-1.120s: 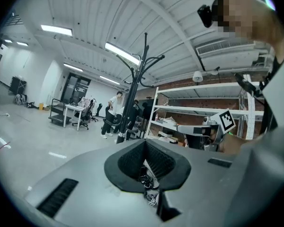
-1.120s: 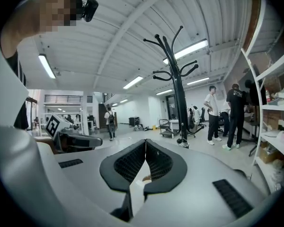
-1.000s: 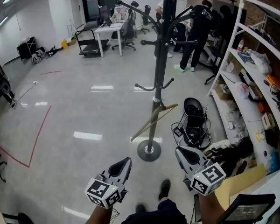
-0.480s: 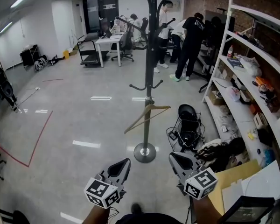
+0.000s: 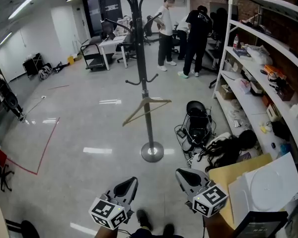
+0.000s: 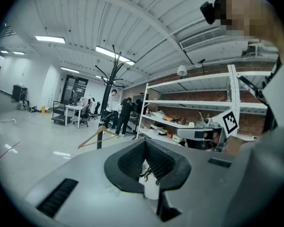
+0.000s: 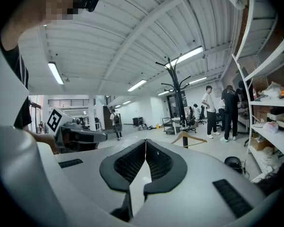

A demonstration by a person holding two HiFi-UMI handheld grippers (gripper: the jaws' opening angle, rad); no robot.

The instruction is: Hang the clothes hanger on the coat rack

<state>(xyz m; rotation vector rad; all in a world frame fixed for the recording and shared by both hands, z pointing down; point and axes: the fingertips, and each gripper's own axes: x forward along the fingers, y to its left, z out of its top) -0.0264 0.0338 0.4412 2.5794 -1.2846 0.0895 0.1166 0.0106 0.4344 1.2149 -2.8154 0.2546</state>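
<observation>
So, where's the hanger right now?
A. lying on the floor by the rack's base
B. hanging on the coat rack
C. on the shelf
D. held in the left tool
B: the hanger hangs on the coat rack, clear of the floor, while the left tool and right tool are shut and empty.

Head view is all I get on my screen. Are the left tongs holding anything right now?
Observer: No. The left gripper view shows the left tongs shut tip to tip, with nothing between them.
Operator: And the right tongs?
Observer: The right gripper view shows the right tongs shut as well, and empty.
</observation>
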